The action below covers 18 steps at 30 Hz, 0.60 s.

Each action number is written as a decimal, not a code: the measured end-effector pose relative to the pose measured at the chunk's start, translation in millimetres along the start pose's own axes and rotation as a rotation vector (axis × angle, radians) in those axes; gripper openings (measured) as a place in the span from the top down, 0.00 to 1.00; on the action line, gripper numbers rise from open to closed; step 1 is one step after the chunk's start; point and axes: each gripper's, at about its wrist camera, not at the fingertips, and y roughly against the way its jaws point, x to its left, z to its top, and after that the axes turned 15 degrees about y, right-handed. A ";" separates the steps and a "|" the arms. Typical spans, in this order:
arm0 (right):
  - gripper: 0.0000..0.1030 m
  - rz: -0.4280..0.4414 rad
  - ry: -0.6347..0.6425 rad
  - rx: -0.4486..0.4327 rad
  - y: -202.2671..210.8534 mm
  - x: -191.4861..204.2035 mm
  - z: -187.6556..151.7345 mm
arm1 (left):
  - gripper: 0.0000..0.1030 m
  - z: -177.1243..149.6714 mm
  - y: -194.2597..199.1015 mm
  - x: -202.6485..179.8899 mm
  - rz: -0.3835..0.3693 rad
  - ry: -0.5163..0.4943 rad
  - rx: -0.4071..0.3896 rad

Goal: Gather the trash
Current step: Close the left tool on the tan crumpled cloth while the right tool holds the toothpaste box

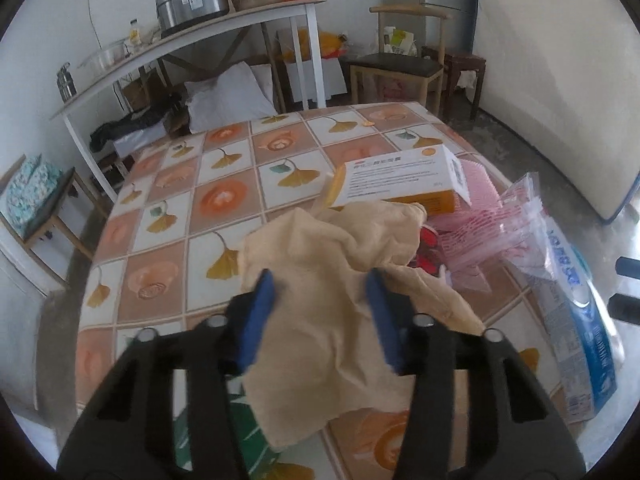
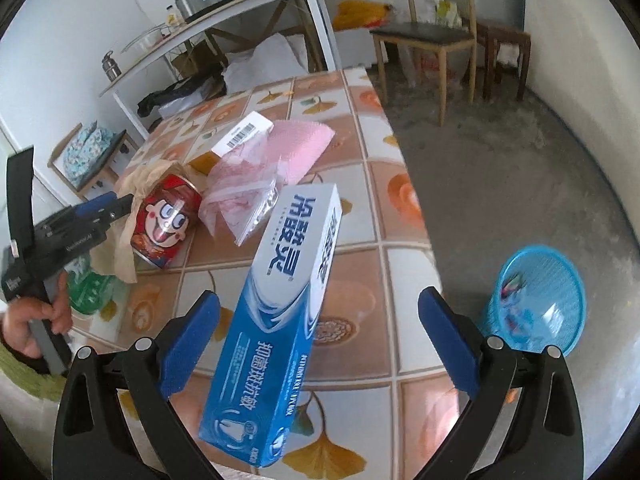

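Observation:
My left gripper (image 1: 320, 284) stands partly open around a crumpled beige paper wrap (image 1: 332, 280) on the tiled table (image 1: 192, 208); its blue pads flank the paper without a clear pinch. Seen from the right wrist, the left gripper (image 2: 120, 204) sits at that paper (image 2: 144, 176) beside a red cartoon can (image 2: 164, 224). My right gripper (image 2: 320, 312) is wide open around a blue-and-white toothpaste box (image 2: 280, 312), its pads apart from the box. A clear pink-striped bag (image 2: 244, 196), a pink foam sheet (image 2: 300, 148) and an orange-white box (image 1: 400, 180) lie behind.
A blue mesh waste basket (image 2: 536, 296) stands on the floor right of the table. A green item (image 2: 88, 280) lies near the table's left edge. A white side table (image 1: 240, 24) with a cooker, a wooden chair (image 2: 432, 36) and stools stand at the back.

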 end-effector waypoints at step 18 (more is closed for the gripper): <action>0.07 -0.012 -0.008 -0.044 22.8 6.5 -2.0 | 1.00 -0.3 95.5 18.6 -0.100 0.062 -0.188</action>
